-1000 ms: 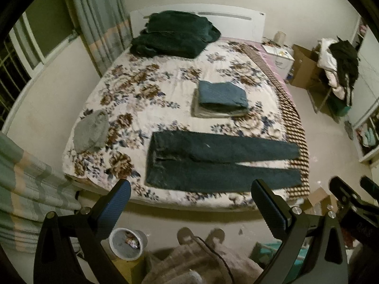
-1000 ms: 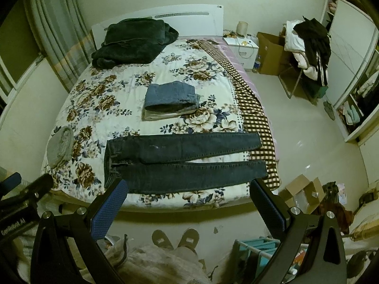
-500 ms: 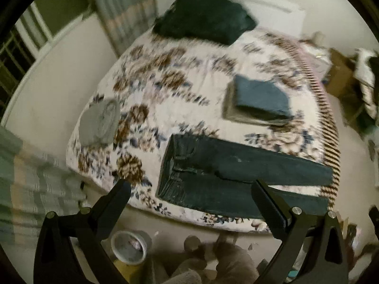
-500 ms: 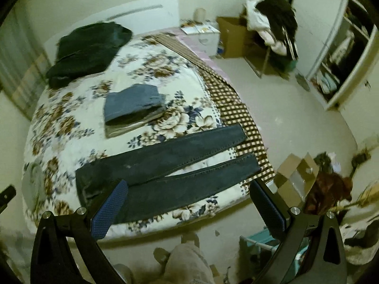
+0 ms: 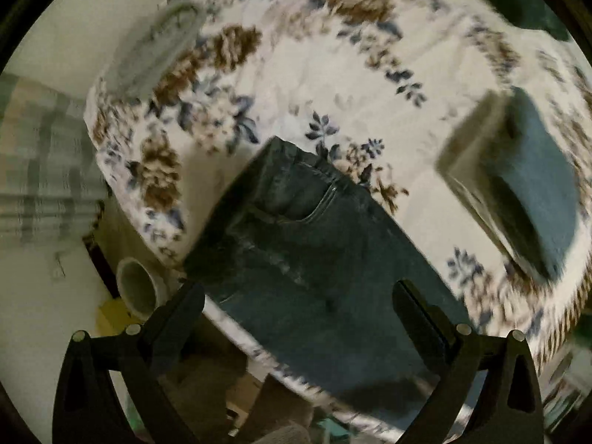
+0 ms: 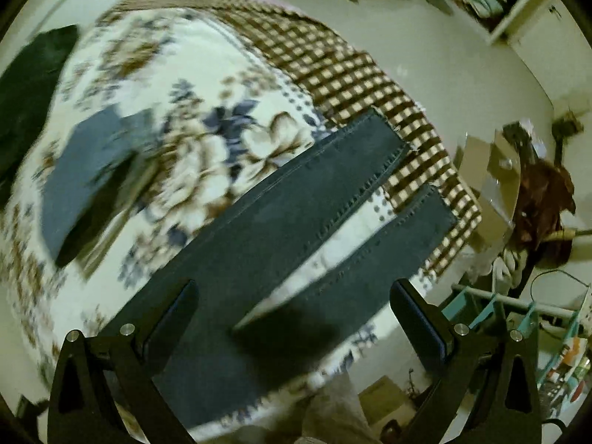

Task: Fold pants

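Item: dark jeans [image 5: 310,259], being kept flat along the near edge of the flowered bed [image 5: 333,85], legs parted, nothing yet folded.

Left claw [image 5: 298,305]: being held spread wide over the waistband end, nothing pinched.

Right claw [image 6: 294,301]: being held spread wide over the legs, empty.

Step judged in hand: the approach for a first grasp. The near waist corner and near hem are best being pinched together, then carried over as one so the legs are being stacked edge to edge.

Left view only: pocket and waistband, folded stack [image 5: 518,192], grey cloth [image 5: 155,48].

Right view only: both hems [image 6: 399,144] being shown lying on the checked blanket [image 6: 362,85]; cluttered floor beyond.
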A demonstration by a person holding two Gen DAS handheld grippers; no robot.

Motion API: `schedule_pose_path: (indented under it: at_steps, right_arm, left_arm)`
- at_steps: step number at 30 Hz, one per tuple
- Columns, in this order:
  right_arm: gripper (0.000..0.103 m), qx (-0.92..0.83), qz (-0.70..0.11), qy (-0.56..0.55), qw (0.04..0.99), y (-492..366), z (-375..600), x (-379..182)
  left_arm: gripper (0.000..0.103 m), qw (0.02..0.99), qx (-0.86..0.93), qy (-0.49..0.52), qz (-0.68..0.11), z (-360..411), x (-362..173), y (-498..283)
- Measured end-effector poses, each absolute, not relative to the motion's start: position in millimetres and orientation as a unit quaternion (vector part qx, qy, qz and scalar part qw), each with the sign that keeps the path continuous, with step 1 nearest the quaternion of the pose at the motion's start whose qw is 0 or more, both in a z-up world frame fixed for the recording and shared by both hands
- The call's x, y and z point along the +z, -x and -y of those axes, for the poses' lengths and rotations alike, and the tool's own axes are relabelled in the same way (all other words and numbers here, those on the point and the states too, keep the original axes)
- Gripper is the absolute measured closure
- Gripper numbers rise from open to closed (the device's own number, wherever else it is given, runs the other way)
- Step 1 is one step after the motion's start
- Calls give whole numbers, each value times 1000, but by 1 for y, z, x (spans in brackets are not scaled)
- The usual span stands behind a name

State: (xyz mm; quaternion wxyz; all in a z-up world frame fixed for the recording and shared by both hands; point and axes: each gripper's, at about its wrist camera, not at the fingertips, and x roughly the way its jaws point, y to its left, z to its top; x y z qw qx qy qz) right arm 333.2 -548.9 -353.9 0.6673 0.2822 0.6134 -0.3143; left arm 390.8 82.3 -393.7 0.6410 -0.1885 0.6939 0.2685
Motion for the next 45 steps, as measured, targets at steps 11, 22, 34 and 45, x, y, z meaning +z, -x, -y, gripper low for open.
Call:
schedule_pose_path:
  at_steps: [11,22,34,45]
  right_arm:
    - [0,-378,-641,-340,575,-390,636,-512]
    - [3,-406,-652,-376,518,-407,666,-592]
    - [95,-377,-617,-348,597,-390,648,-534]
    - [96,-297,-464,-391,737,-290,624,-378]
  left_arm:
    - [0,558,326,217,-732,-97,-550,-474]
    - [75,569,337,231,-714,-127,-597,-475]
    - [90,655,260,343,-621,-151,-532,-429]
    - [90,714,153,427,-533,-176,-452,-360]
